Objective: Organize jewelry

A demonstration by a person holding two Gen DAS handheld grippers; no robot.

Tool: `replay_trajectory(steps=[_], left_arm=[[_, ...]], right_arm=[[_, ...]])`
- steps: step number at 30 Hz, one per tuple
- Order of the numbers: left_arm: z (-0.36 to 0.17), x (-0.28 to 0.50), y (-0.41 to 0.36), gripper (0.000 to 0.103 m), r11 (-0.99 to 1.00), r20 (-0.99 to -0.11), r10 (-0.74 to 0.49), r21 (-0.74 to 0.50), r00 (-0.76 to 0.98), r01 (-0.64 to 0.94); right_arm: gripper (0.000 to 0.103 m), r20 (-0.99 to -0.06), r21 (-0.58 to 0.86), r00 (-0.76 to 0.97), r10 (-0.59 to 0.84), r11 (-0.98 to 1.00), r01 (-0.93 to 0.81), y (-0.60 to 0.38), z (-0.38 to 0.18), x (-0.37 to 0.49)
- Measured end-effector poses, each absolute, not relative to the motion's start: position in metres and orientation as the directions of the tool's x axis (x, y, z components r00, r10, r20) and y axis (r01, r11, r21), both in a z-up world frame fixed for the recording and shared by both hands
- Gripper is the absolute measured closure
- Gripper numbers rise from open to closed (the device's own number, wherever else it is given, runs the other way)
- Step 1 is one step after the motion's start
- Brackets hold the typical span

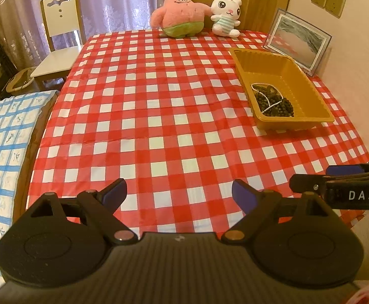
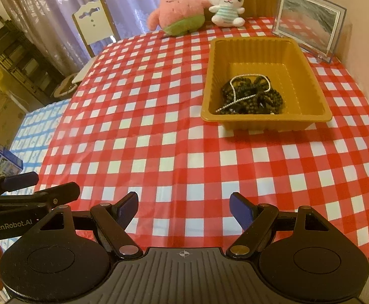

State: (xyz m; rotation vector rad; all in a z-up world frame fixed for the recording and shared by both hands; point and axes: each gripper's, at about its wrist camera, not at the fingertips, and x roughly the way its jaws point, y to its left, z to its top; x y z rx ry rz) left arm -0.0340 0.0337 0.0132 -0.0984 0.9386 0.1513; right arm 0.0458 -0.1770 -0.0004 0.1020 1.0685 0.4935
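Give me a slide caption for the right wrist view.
Dark bead strands and a silver chain piled in an amber tray on the checkered tablecloth.

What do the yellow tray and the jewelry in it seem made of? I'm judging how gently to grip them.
The tray looks like thin molded plastic, semi-glossy, judging by its ribbed walls and rolled rim. The dark bead strands seem to be wood or stone: round, dull brown-black beads; which one is unclear. The pale chain looks like metal or tiny pearl beads, catching light.
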Motion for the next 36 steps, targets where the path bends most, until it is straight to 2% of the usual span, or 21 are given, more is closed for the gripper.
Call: replay_trajectory(steps=[36], left_arm=[[0.0183, -0.0324, 0.0325, 0.014, 0.985, -0.800, 0.083, -0.023, 0.594, -0.169]], right_arm=[[0.024, -0.812, 0.313, 0.390, 0.435, 0.887, -0.339, -0.1770, 0.0034, 0.0474]])
